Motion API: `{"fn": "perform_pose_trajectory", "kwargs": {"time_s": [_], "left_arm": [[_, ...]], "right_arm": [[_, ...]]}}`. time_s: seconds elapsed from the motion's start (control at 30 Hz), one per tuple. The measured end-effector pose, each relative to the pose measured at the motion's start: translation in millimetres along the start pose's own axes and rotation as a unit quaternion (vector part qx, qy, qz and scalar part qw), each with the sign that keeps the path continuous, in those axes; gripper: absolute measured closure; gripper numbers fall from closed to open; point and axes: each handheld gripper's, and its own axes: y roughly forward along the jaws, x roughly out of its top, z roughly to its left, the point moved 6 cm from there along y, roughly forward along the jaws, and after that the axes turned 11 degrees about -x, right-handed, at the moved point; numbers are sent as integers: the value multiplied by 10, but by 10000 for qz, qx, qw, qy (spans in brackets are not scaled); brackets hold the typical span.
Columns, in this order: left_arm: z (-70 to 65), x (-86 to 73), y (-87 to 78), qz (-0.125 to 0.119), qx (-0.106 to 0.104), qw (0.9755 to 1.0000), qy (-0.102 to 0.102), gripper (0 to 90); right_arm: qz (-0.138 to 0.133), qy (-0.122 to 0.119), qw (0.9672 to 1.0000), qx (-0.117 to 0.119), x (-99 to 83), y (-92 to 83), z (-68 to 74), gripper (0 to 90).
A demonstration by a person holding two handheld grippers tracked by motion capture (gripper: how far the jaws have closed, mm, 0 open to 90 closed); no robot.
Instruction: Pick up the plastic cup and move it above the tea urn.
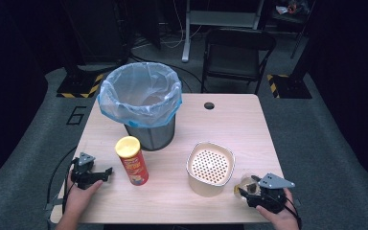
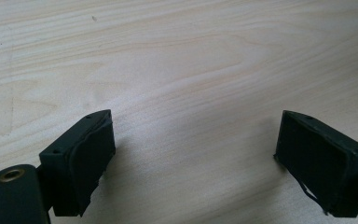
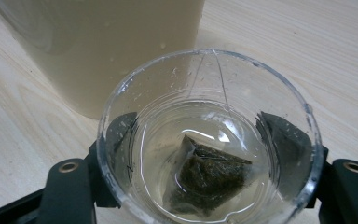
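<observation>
At the table's (image 1: 230, 122) eight o'clock edge the left gripper (image 1: 106, 172) rests with its jaws spread wide over bare wood, nothing between them. Toward the middle stand a red chip can (image 1: 132, 166), a lined mesh bin (image 1: 141, 103) at its twelve o'clock, and a cream strainer pot (image 1: 210, 167). At five o'clock the right gripper (image 1: 243, 190) has its jaws on either side of a clear glass (image 3: 209, 140) holding a teabag (image 3: 207, 175) in liquid, just beside the pot; whether the pads press it I cannot tell.

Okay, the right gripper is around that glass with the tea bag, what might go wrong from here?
1. The clear glass cup holds liquid and a dark pyramid tea bag; any tilt could spill it on the wooden table.
2. The right gripper has its fingers on either side of the smooth, wet-looking glass, so it might slip in a loose hold.
3. The cream container with the perforated insert stands right beside the cup, so a careless lift could knock it.
</observation>
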Motion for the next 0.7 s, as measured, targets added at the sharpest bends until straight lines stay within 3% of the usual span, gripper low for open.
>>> {"fn": "perform_pose_trajectory", "kwargs": {"time_s": [0.27, 0.7], "left_arm": [[0, 0, 0, -1, 0, 10000, 2, 113], [0, 0, 0, 2, -2, 10000, 3, 113]], "right_arm": [[-28, 84, 10000, -39, -11, 15, -37, 308], [-24, 118, 9998, 146, -2, 1, -77, 332]]}}
